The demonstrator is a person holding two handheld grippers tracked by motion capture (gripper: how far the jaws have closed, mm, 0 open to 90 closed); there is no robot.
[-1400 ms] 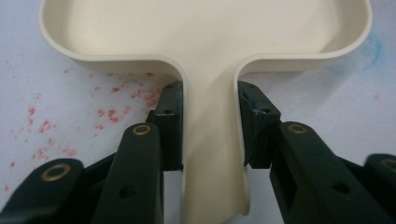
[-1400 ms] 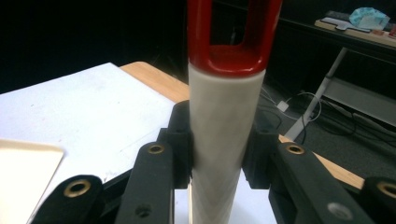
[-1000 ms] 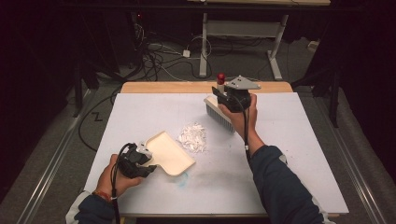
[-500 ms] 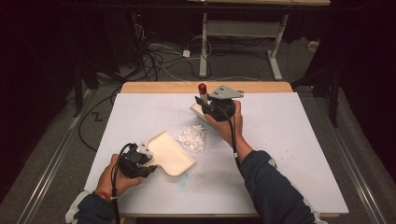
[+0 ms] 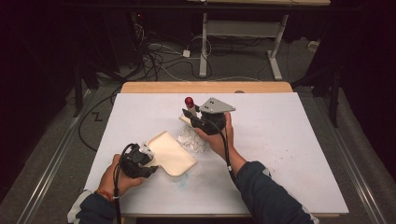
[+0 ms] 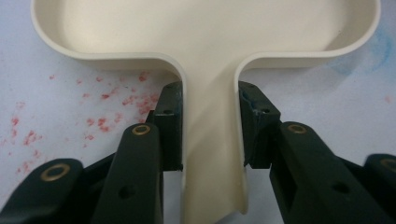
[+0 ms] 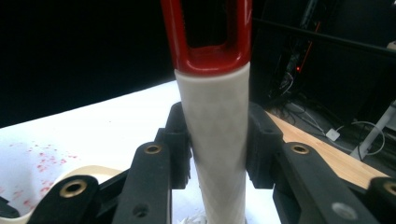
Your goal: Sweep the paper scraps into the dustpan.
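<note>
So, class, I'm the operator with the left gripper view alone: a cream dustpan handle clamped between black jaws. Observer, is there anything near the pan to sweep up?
Observer: Yes. In the high view a pile of white scraps lies on the table, close beside the dustpan, on the side away from its handle.
Operator: What is the other hand doing?
Observer: The right claw is shut on a brush, gripping its white handle below a red loop.
Operator: Where is it relative to the pile?
Observer: Just behind the scraps, on their far side from the person. Whether the bristles touch the table I cannot tell.
</note>
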